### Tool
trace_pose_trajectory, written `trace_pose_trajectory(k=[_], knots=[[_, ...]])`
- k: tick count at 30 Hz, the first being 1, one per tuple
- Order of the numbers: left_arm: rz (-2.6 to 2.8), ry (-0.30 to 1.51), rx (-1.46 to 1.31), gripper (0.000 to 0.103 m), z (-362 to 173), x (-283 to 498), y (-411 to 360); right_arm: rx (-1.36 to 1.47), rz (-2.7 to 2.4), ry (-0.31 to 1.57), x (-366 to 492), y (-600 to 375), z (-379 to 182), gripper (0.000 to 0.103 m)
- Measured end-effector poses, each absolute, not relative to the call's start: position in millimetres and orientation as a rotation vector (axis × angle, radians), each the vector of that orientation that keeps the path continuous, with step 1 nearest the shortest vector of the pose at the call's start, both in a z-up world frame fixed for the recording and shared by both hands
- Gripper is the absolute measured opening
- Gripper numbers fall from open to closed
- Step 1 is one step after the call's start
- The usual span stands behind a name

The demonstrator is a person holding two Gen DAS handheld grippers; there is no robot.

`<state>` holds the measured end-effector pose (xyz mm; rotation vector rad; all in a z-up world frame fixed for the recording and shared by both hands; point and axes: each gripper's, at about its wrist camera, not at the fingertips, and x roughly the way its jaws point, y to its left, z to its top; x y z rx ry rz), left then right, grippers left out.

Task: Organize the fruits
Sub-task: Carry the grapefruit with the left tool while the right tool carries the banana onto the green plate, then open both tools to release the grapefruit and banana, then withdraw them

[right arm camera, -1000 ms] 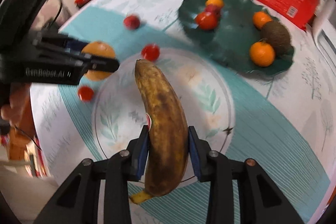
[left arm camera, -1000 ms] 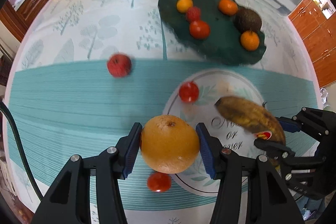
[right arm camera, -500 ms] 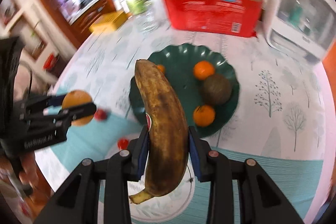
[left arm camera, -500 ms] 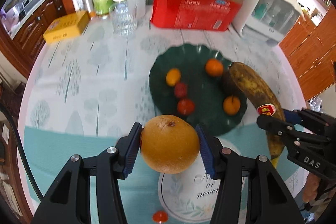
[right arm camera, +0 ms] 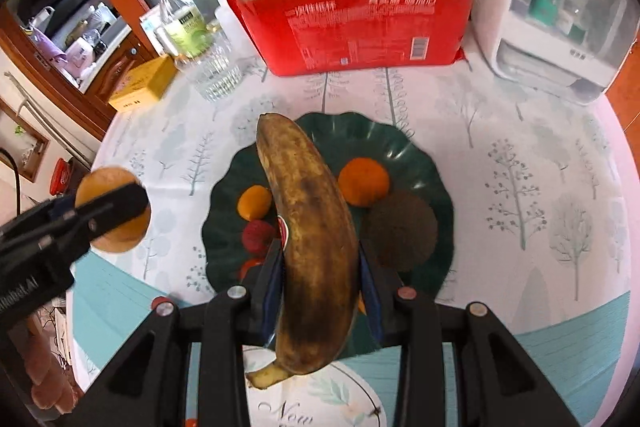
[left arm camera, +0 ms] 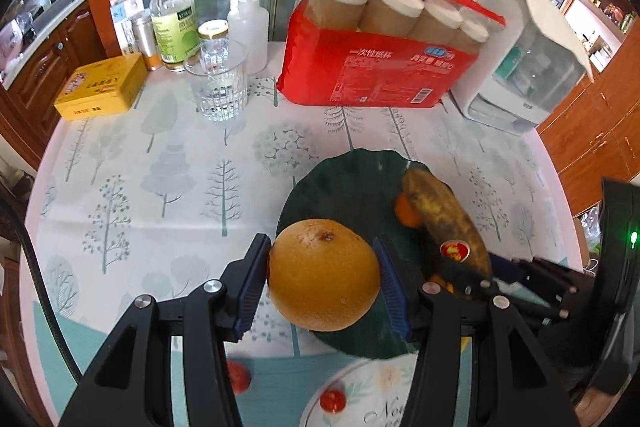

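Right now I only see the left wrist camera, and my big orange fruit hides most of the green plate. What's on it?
Observer: A brown round fruit sits on the green plate's right part, beside a mandarin.
Operator: Anything on the left side?
Observer: Yes, behind your big orange fruit lie a small yellow-orange fruit and a red bumpy fruit.
Operator: How is the banana held?
Observer: The right gripper clamps the banana around its lower half; the stem end pokes out behind the jaws.
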<state>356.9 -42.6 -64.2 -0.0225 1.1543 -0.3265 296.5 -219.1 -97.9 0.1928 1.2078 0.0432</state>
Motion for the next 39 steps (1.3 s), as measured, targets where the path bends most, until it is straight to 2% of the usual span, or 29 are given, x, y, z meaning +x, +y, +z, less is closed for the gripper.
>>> trace_pose_trajectory(k=[11,24,31,33,39], knots=[[-0.343,1.261,-0.047,0.051,-134.2,392.4,-52.3,0.167,0.003,1.260,305.0,-209.4,-146.8,0.035],[-0.418,1.285,0.019,0.052,-160.1,391.1,-72.0,0.135,0.008,1.236,300.4,-207.0,-162.3,0.038],[-0.409,1.284,-0.018,0.067,-158.5,389.7,-68.4,0.040,0.029,1.190,285.0,-202.0,-149.8,0.038],[-0.406,1.273,-0.035,0.077,-154.0,385.7,-65.5,0.026,0.037,1.186,281.8,-202.0,-146.1,0.038],[-0.430,1.257,-0.058,0.079,-134.6,371.9,-61.3,0.033,0.043,1.165,271.1,-206.9,-135.5,0.038]])
